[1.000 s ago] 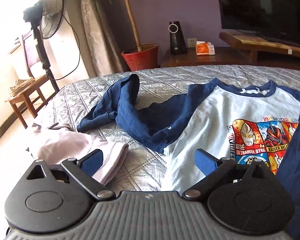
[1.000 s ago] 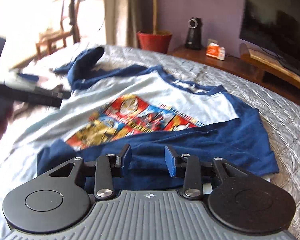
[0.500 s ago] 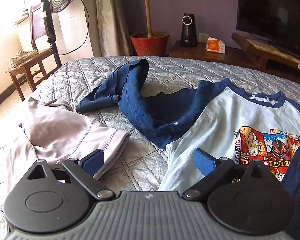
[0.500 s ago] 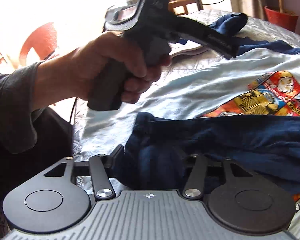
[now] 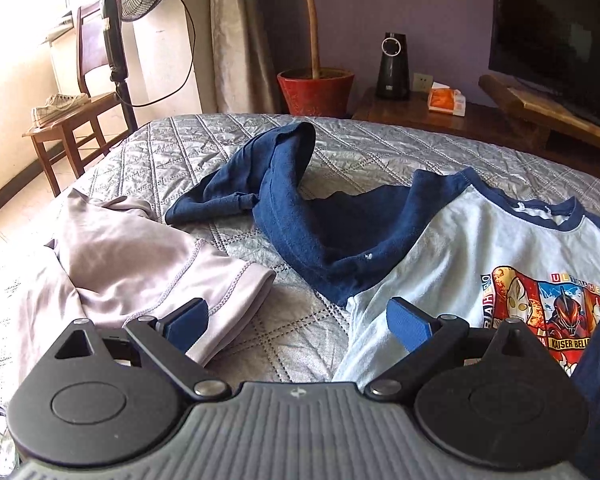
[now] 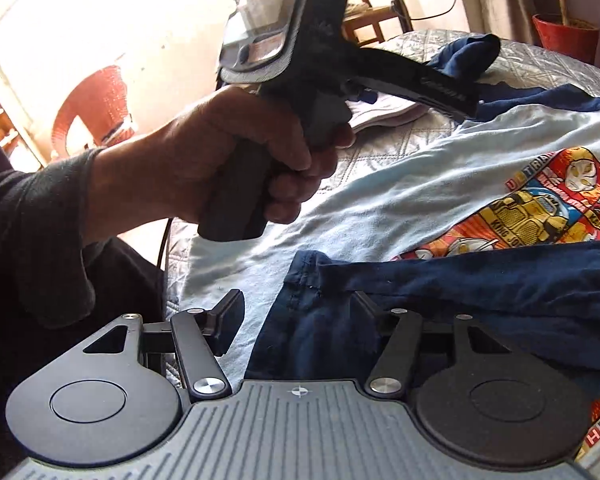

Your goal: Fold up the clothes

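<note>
- A pale blue T-shirt [image 5: 460, 248] with navy sleeves and a cartoon print lies face up on the quilted grey bed [image 5: 188, 148].
- Its one navy sleeve [image 5: 284, 184] is flung out in a rumpled hump beyond the T-shirt's shoulder, toward the red plant pot [image 5: 316, 90].
- The other navy sleeve [image 6: 460, 292] is folded across the T-shirt's front, partly covering the print.
- A pale pink garment [image 5: 140, 264] lies crumpled just beside the T-shirt, apart from it.
- The left gripper [image 5: 298, 320] hangs over the bed between the pink garment and the T-shirt, fingers [image 5: 188, 318] wide and holding nothing; a hand [image 6: 236, 152] grips its handle.
- The right gripper [image 6: 296, 316] sits at the T-shirt's folded sleeve: its fingers [image 6: 230, 318] are opening, the cuff lying between them, with the one visible pad off the cloth.
</note>
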